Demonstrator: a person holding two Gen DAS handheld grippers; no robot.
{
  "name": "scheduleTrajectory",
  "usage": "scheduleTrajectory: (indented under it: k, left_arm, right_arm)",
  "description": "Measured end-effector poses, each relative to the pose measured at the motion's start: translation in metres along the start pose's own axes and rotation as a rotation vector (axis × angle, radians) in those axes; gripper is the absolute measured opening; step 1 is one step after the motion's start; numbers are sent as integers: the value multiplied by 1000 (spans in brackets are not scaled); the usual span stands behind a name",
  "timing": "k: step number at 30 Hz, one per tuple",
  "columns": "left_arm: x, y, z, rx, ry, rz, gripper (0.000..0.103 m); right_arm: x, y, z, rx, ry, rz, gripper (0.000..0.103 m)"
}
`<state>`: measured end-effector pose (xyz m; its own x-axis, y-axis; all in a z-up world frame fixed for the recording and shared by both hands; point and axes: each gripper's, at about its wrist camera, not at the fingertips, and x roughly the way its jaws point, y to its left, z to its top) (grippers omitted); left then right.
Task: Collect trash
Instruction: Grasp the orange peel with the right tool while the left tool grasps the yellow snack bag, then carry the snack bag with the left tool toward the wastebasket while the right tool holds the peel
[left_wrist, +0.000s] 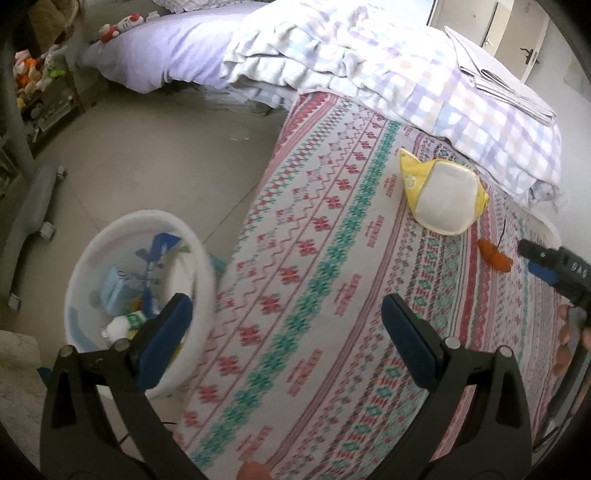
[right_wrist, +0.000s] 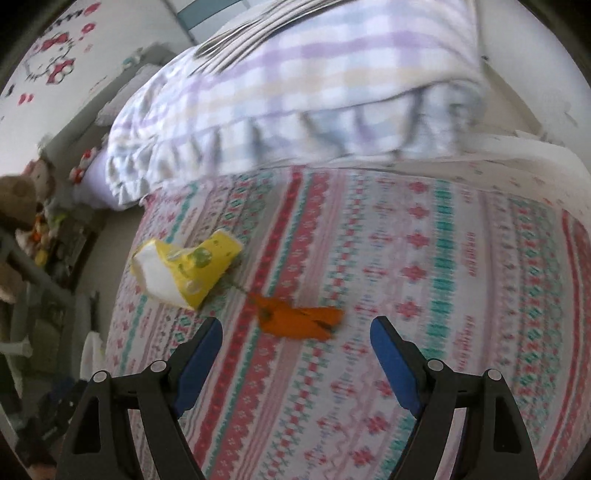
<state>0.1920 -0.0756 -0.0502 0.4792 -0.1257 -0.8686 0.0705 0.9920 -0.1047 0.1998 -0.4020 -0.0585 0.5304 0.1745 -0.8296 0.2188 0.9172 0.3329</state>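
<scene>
A yellow and white tissue pack (left_wrist: 441, 201) lies on the patterned bed sheet (left_wrist: 332, 280); it also shows in the right wrist view (right_wrist: 181, 271). An orange scrap (right_wrist: 299, 321) lies on the sheet just ahead of my open, empty right gripper (right_wrist: 295, 350); it also shows in the left wrist view (left_wrist: 495, 255). My left gripper (left_wrist: 286, 328) is open and empty over the bed's edge, beside a white trash bin (left_wrist: 184, 243) on the floor that holds several pieces of trash. The right gripper shows at the right edge of the left wrist view (left_wrist: 532, 258).
A plaid quilt (left_wrist: 424, 85) is heaped at the back of the bed with folded papers (left_wrist: 498, 79) on top. A grey wheeled chair base (left_wrist: 33, 206) stands on the tiled floor at left. Plush toys (right_wrist: 22, 199) crowd a shelf.
</scene>
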Motion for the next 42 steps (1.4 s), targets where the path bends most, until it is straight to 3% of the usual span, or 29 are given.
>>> scheduleTrajectory:
  k: [4, 7, 9, 12, 21, 29, 31, 34, 39, 42]
  left_arm:
    - [9, -10, 3, -10, 13, -22, 102]
    - [14, -19, 6, -7, 16, -35, 102]
    - [16, -25, 9, 2, 5, -41, 102]
    - [13, -38, 17, 16, -26, -69, 102]
    - [8, -110, 44, 102, -42, -59, 102]
    - [30, -153, 88, -98, -8, -1, 102]
    - [42, -161, 93, -126, -1, 39, 102]
    - [59, -166, 93, -154, 18, 42, 102]
    - [72, -161, 85, -155, 58, 47, 86]
    - [72, -147, 73, -188, 94, 42, 66]
  right_arm:
    - [19, 21, -5, -114, 22, -32, 71]
    - [36, 32, -10, -219, 43, -131, 60]
    - [42, 34, -11, -283, 38, -195, 46]
    - [41, 28, -7, -285, 41, -193, 28]
    - [16, -12, -9, -182, 39, -177, 23]
    - [-4, -37, -11, -97, 44, -135, 22]
    - [-5, -38, -12, -96, 45, -133, 22]
    - [-10, -42, -12, -90, 40, -124, 22]
    - [-24, -51, -14, -79, 33, -107, 22]
    - [-28, -51, -15, -80, 29, -104, 22]
